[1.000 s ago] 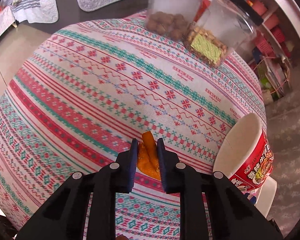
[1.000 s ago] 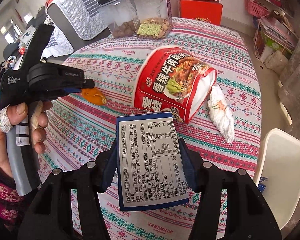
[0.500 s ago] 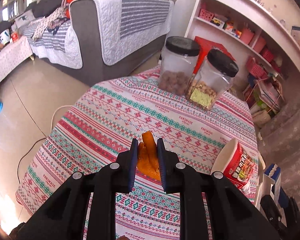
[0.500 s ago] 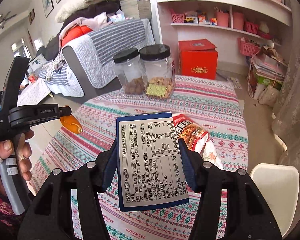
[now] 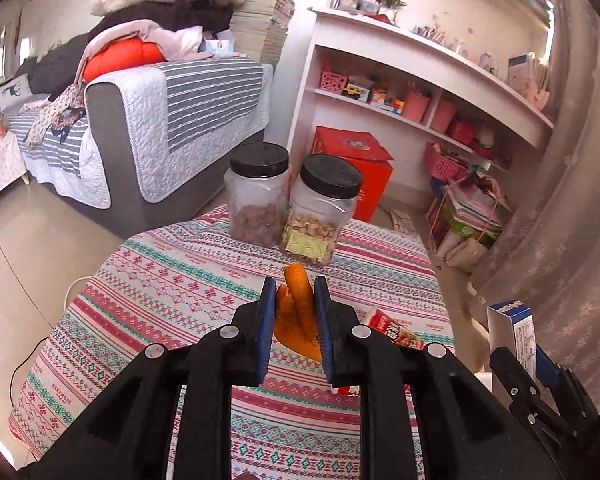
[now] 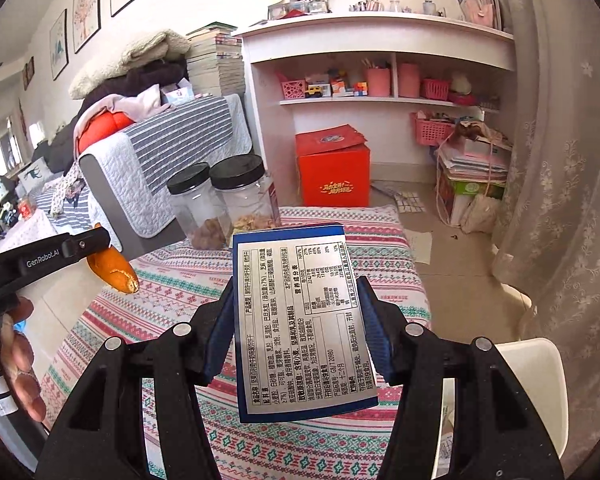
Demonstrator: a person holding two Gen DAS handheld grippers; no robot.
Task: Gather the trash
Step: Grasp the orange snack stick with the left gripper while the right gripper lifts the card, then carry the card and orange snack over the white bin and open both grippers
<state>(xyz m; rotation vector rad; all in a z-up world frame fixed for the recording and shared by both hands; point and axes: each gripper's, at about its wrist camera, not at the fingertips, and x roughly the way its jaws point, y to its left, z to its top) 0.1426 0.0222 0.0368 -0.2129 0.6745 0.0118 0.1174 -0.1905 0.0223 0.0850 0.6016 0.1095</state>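
Here left tongs [image 5: 295,316] pinch orange peel [image 5: 298,320]; right tongs [image 6: 296,332] clamp blue carton [image 6: 300,320], "GB/T20980".

Your orange peel [image 5: 298,320] is a curled, glossy strip with a pale torn edge, pinched upright and lifted clear above the patterned cloth. Your blue carton [image 6: 304,324] (a flat box, its white panel of printed nutrition text facing you) is clamped by its long sides and tilted slightly back. The red noodle cup [image 5: 394,330] lies on its side on the cloth, only partly visible.
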